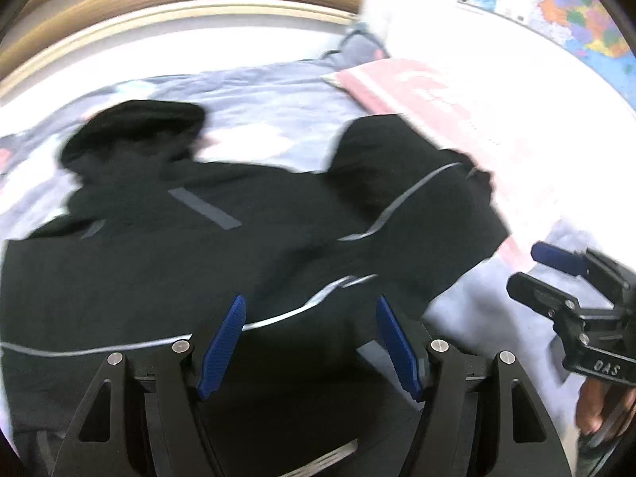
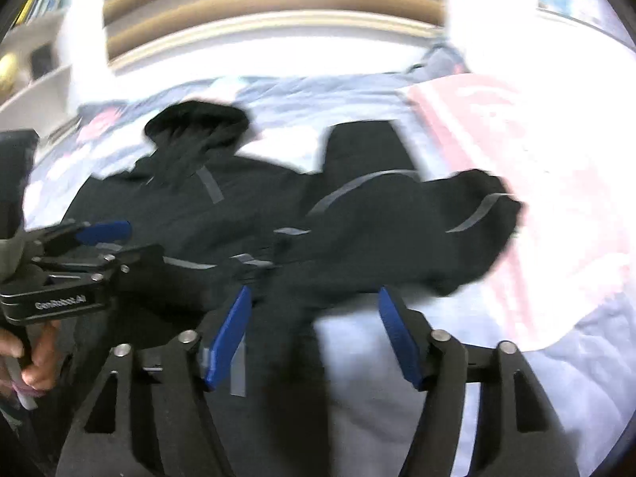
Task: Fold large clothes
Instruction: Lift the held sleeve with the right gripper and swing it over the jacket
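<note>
Both grippers hang with jaws wide and empty over a black jacket point(image 1: 198, 254) spread on the pale blue bedding point(image 1: 270, 91): left gripper point(image 1: 310, 342) above its body, right gripper point(image 2: 314, 338) at its right edge, bare bedding beyond. Only the left view shows a wall map point(image 1: 556, 4); only the right, blurred shelves point(image 2: 35, 59).
</note>
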`<state>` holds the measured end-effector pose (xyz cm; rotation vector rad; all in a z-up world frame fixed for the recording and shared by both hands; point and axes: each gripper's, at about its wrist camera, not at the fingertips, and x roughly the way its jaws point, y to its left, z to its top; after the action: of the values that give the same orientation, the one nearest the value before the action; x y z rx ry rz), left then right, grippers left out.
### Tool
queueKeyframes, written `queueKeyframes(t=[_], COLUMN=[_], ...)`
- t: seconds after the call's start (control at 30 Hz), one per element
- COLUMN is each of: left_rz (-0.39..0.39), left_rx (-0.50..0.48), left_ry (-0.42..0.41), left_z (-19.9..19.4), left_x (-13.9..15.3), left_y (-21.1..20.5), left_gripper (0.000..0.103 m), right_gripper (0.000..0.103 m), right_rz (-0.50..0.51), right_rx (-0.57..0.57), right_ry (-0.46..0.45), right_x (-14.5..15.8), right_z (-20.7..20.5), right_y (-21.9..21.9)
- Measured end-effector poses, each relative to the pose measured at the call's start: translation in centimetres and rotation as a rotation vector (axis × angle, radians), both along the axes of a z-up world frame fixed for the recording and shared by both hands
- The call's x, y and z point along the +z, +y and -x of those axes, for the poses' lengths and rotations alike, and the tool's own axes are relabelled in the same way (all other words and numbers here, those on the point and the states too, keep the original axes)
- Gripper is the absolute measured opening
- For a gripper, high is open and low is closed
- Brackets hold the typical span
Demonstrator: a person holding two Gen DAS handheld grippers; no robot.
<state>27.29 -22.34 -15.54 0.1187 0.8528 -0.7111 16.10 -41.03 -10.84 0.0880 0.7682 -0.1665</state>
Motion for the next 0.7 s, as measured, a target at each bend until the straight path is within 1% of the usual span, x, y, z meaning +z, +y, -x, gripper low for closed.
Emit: queueKeyframes(t=[0.13, 0.17, 0.23, 0.3, 0.37, 0.4, 0.5, 0.6, 0.7], left_rz=[0.057, 0.071, 0.087, 0.075, 0.049, 0.059, 0.114, 0.116, 0.111], left_rx=[-0.008, -0.007, 0.002, 0.009, 0.014, 0.011, -0.006, -0.013, -0.015], left_ry=[0.047, 0.062, 0.082, 0.099, 0.158, 0.164, 0.141, 0.108, 0.079], left_z=[-0.8, -1.1, -1.7, -2.5, -3.5, -3.9, -3.8, -3.4, -3.1], left_x=[-1.1, -1.6, -2.9, -4.7, -7.4, -8.3, -8.9, -9.1, -9.4], left_y=[-5.6, -6.6, -7.9, -9.3, -10.4, -10.5, -9.8, -9.8, -10.0], left_gripper=[0.07, 0.07, 0.07, 0.07, 0.07, 0.069, 0.069, 0.07, 0.07], right_gripper=[0.072, 0.072, 0.072, 0.072, 0.072, 0.072, 0.072, 0.073, 0.073], right_rz=[-0.034, -0.042, -0.091, -0.164, -0.221, -0.248, -0.314, -0.351, -0.369], right_rx=[-0.105, -0.127, -0.178, -0.209, -0.239, -0.258, -0.294, -0.314, -0.309], right_ry=[-0.015, -0.016, -0.027, -0.053, -0.075, -0.083, -0.1, -0.086, -0.056], right_x=[0.5, 0.4, 0.2, -0.1, -0.5, -0.7, -1.7, -3.1, -4.7], right_z=[1.6, 1.8, 2.1, 2.1, 1.8, 1.4, 0.2, -1.7, -4.3], right_y=[-7.2, -8.6, -12.5, -16.0, -18.8, -20.2, -23.5, -25.5, -26.2])
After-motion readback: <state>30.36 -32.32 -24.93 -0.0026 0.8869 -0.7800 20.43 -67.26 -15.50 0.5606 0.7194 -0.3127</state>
